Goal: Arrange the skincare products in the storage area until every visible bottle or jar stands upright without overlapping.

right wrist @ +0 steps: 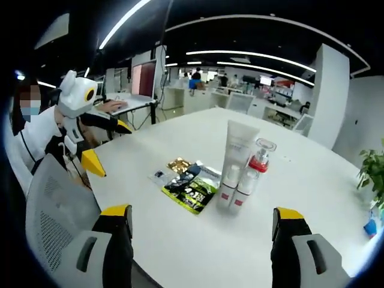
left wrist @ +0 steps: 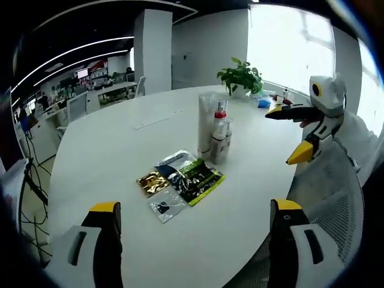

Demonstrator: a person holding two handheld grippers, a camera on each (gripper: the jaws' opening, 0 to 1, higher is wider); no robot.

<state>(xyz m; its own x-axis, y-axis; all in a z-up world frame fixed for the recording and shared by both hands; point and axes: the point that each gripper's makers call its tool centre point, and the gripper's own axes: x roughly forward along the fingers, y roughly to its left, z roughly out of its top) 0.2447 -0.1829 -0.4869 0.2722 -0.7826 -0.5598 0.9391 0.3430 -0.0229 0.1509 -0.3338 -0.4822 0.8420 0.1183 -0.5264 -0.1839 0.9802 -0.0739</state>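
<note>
A tall white tube stands upright mid-table. Close against it stand a clear bottle with a red collar and a smaller white bottle. Flat sachets lie beside them: a gold one, a black-and-green one and a small clear one. My left gripper is open and holds nothing, short of the sachets. My right gripper is open too, held off the table's other side.
The round white table has bare room around the products. A mesh chair stands at its edge near a person. A potted plant and a small blue item sit on the far side.
</note>
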